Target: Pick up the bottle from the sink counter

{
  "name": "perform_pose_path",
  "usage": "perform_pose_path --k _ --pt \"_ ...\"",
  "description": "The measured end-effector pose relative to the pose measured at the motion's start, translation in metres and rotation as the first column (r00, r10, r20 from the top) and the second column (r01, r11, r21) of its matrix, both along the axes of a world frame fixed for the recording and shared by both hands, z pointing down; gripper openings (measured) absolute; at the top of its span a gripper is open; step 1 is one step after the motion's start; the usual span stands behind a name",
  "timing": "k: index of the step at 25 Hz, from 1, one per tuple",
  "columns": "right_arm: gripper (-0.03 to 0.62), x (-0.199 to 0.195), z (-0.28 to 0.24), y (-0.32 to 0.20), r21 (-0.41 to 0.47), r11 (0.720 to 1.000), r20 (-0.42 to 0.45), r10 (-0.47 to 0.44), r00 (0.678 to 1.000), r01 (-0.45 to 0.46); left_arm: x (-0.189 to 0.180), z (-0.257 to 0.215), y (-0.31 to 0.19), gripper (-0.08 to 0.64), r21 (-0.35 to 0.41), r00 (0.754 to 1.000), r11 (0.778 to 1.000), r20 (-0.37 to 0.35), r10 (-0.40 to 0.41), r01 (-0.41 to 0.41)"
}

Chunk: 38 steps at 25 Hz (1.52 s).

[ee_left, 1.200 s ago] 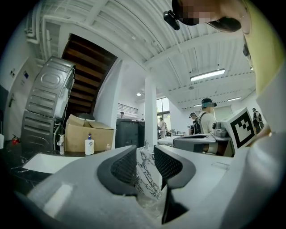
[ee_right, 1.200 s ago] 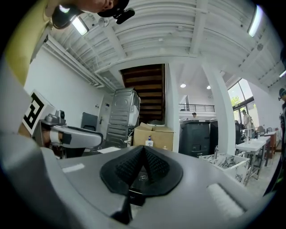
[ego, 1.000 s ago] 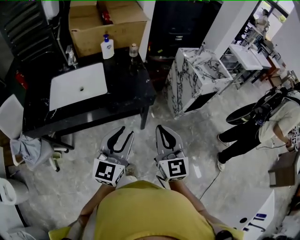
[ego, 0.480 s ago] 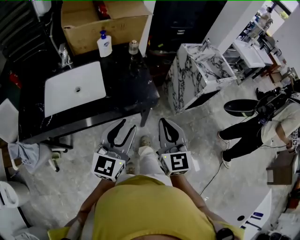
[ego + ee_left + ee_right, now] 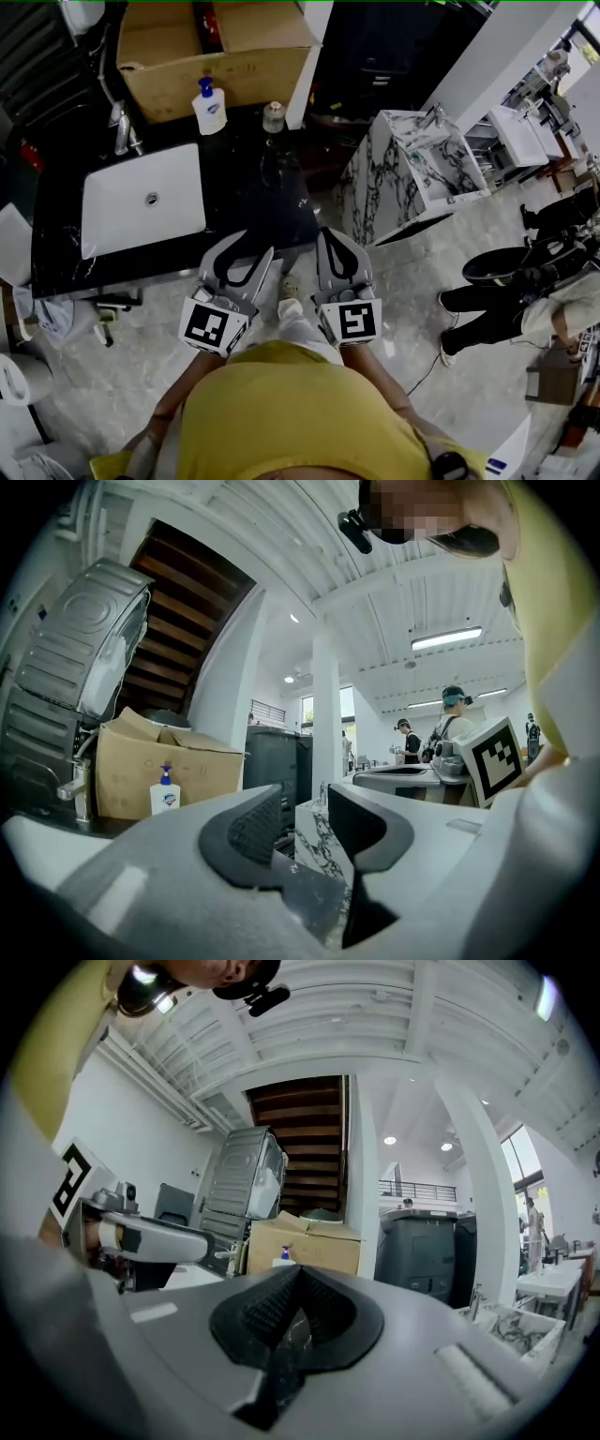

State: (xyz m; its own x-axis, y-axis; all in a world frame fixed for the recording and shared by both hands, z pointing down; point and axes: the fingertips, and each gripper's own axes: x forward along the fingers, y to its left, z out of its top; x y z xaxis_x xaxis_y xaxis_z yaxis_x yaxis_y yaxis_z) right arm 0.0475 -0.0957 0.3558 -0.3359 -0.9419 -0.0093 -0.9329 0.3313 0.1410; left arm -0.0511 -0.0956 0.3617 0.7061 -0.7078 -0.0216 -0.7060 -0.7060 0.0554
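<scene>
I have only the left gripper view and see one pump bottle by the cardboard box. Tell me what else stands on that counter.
Observer: The head view shows a small capped bottle to the right of the pump bottle, both along the back of the counter.
Operator: Report the right gripper.
Observer: The right gripper has its jaws together, with nothing between them.
Operator: Place both grippers against the counter.
Observer: In the head view both are near its front right corner, well short of the bottles. The left gripper has its jaws opening, with nothing between them.
</scene>
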Motion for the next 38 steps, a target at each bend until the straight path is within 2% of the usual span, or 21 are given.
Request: perform_pose_path --k 11,21,28,33,38 --pt "0.000 0.028 0.005 -0.129 -0.023 0.992 0.002 -0.125 0.992 0.125 0.034 -0.006 -0.125 0.160 0.007 0.994 0.994 -0.008 -0.111 0.111" --pt "0.002 0.037 0.022 -0.195 -0.043 0.971 0.021 -0.236 0.972 0.236 0.052 0.002 -0.192 0.193 0.008 0.981 0.981 -0.001 -0.194 0.194" --pt "0.000 0.036 0.033 -0.215 -0.073 0.965 0.036 -0.251 0.967 0.253 0.055 0.010 -0.223 0.221 -0.011 0.977 0.977 0.017 -0.211 0.211" --pt "0.002 0.029 0.037 -0.235 -0.070 0.971 0.034 -0.228 0.973 0.230 0.050 0.018 -0.247 0.230 -0.019 0.979 0.979 0.020 -0.202 0.203" --pt "0.001 0.024 0.042 -0.254 -0.078 0.974 0.026 -0.211 0.977 0.212 0.046 0.027 -0.272 0.239 -0.024 0.981 0.982 0.052 -0.186 0.187"
